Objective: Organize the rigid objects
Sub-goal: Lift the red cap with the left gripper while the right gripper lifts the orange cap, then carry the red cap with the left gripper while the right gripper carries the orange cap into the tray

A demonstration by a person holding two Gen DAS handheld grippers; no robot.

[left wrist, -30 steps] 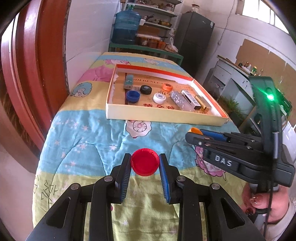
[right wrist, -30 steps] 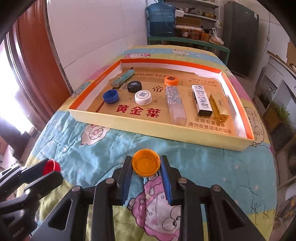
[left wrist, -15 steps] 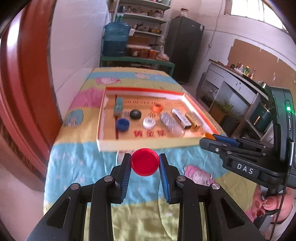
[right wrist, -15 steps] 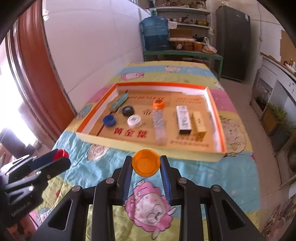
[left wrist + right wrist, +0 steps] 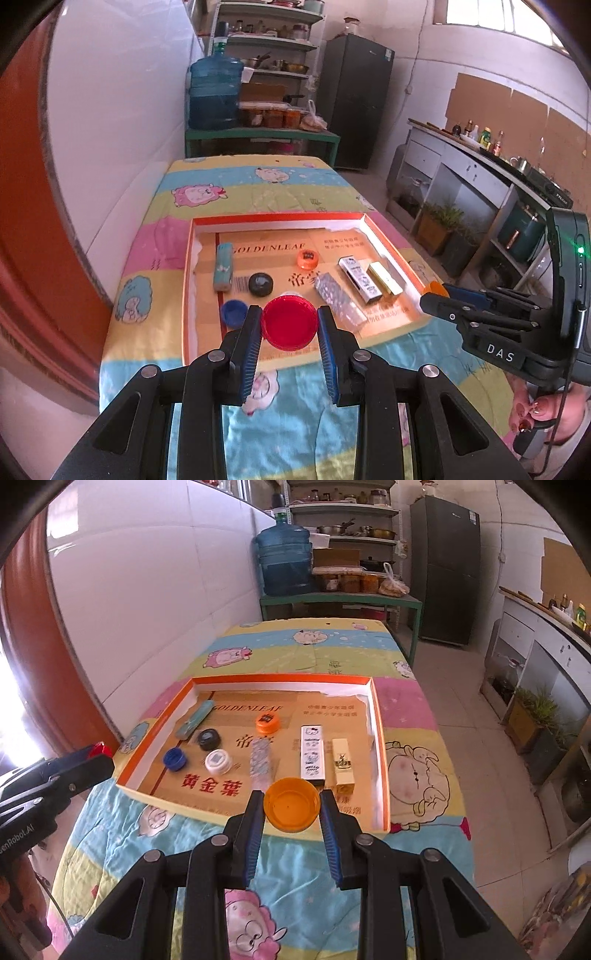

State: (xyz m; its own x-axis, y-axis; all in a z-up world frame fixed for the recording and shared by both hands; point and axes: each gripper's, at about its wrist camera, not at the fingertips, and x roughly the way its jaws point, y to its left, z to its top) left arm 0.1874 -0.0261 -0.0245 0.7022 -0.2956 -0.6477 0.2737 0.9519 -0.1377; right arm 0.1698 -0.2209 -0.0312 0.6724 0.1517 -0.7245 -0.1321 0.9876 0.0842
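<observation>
The left hand-held gripper [image 5: 290, 326] is clamped on a red cap [image 5: 290, 323], one pad on each side of its rim, and holds it in the air above the near edge of the box tray [image 5: 280, 220]. The right hand-held gripper [image 5: 292, 810] is clamped the same way on an orange cap [image 5: 292, 808], open side up, also in the air over the tray's near wall. The tray lies on the counter [image 5: 306, 657], which has a cartoon cloth, toward its middle.

Already in the tray, left part: a blue cap [image 5: 174, 758], black cap [image 5: 209, 738], white cap [image 5: 218, 761] and a teal bar [image 5: 195, 720]. Further right are a small orange cap [image 5: 266, 722], a clear packet [image 5: 262, 762], a white box [image 5: 312, 751] and a gold box [image 5: 342, 760].

Step in hand, in my judgement: bring both caps into the tray. To do it well:
- Put caps w/ the other caps, i.e. the left/middle part, approx. beside the white cap; free floor shows near the front wall there.
- Go one gripper at a time, so the 2 tools do not cross.
- Lift over the near wall first, then lower until the cap nearly touches the floor before opening; a drop from height may let it roll or bounce.
- Keep each cap level, and do not push the packet or the white cap.
</observation>
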